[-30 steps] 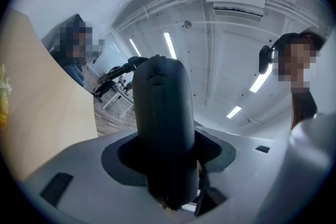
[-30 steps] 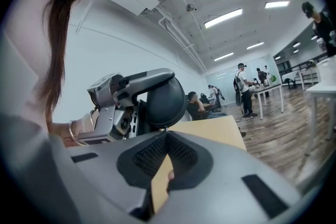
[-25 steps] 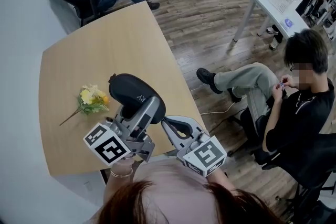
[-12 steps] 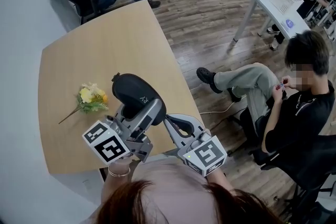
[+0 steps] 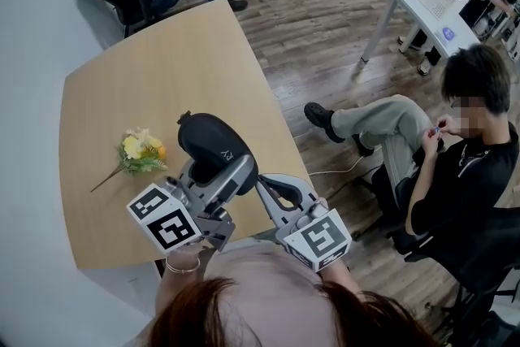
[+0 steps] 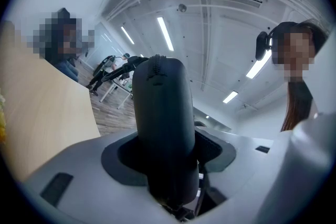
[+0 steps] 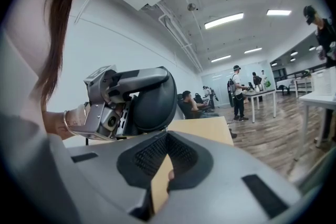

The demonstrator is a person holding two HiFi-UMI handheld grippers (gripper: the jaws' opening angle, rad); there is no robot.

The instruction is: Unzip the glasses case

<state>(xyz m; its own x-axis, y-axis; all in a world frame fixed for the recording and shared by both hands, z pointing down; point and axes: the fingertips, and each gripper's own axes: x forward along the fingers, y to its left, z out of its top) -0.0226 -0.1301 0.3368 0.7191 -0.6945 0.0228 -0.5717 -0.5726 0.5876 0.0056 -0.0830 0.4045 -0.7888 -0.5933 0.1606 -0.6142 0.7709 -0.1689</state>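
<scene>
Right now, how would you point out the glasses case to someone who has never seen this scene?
Find the light wooden table; near its front right edge the left gripper has its jaws closed on the glasses case. It is the black, rounded, zippered oval pouch, unlike the small yellow flower sprig lying to its left.

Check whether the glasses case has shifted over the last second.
Yes, slightly: the glasses case has edged rightward, away from the yellow flowers lying on the table.

I see a light wooden bench [image 5: 162,69]. A small bunch of yellow flowers [image 5: 140,152] lies on it, its thin stem pointing left.
</scene>
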